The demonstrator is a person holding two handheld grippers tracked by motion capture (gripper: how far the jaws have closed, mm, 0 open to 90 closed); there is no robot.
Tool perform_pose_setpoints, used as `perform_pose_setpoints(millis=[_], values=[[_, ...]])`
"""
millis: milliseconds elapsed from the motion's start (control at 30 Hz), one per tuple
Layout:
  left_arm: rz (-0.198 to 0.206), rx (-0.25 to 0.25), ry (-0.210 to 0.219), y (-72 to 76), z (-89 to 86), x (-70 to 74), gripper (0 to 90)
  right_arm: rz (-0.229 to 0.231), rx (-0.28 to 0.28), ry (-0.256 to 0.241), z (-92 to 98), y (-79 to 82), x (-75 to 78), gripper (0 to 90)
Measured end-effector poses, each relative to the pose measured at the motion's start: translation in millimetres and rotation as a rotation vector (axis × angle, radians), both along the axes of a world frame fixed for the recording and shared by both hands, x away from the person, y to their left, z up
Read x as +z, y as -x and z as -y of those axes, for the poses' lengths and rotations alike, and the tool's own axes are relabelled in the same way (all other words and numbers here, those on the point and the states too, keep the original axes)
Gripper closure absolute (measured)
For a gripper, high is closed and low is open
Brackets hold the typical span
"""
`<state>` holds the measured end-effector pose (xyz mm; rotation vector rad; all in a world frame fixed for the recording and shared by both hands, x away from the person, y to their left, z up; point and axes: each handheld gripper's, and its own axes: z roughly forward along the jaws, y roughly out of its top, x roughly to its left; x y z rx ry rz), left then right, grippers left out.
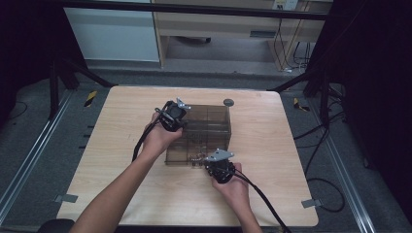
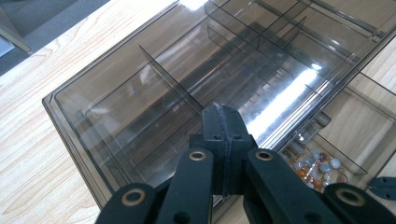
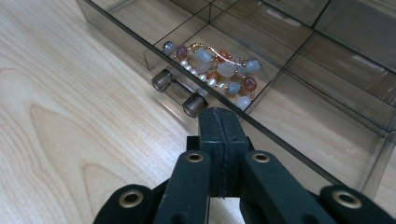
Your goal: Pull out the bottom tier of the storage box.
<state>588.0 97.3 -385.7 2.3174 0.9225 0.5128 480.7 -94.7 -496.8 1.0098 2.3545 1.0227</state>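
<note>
A smoky see-through organiser box (image 1: pixel 206 121) stands mid-table with its drawer (image 1: pixel 187 156) pulled out toward me. In a front compartment of the drawer lies a beaded bracelet (image 3: pixel 219 70) of grey, orange and pearl beads, also visible as the bracelet (image 2: pixel 317 168). My left gripper (image 2: pixel 223 112) is shut with its tip resting on the box's top (image 2: pixel 154 98) near the front edge; from above, the left gripper (image 1: pixel 172 116) is at the box's left. My right gripper (image 3: pixel 219 116) is shut, its tip against the drawer's front wall just right of the bar handle (image 3: pixel 180 93). Nothing is between its jaws.
The box sits on a light wooden table (image 1: pixel 121 145) with bare wood on all sides. A small dark round disc (image 1: pixel 228 102) lies behind the box. Cables (image 1: pixel 262 199) trail from both grippers toward me. Dark frame legs and floor cables surround the table.
</note>
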Motion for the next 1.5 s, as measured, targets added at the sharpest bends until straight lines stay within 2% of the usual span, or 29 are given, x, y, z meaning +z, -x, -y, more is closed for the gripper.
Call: perform_pose_setpoints(millis=[200, 467, 1133, 1500], values=[[-0.001, 0.001, 0.011, 0.0, -1.4, -0.6, 90.0, -0.003, -0.008, -0.002, 0.3, -4.2, 1.0, 90.0], [-0.003, 0.001, 0.005, -0.2, -0.4, 0.0, 90.0, 0.002, -0.02, -0.009, 2.8, -10.2, 1.7, 90.0], [-0.002, 0.001, 0.006, -0.2, -0.2, -0.3, 90.0, 0.006, -0.018, -0.006, 3.8, -11.7, 2.4, 90.0], [-0.003, -0.006, 0.015, -2.1, -0.8, -0.6, 90.0, 0.005, -0.026, -0.009, 1.1, -21.5, 2.7, 90.0]])
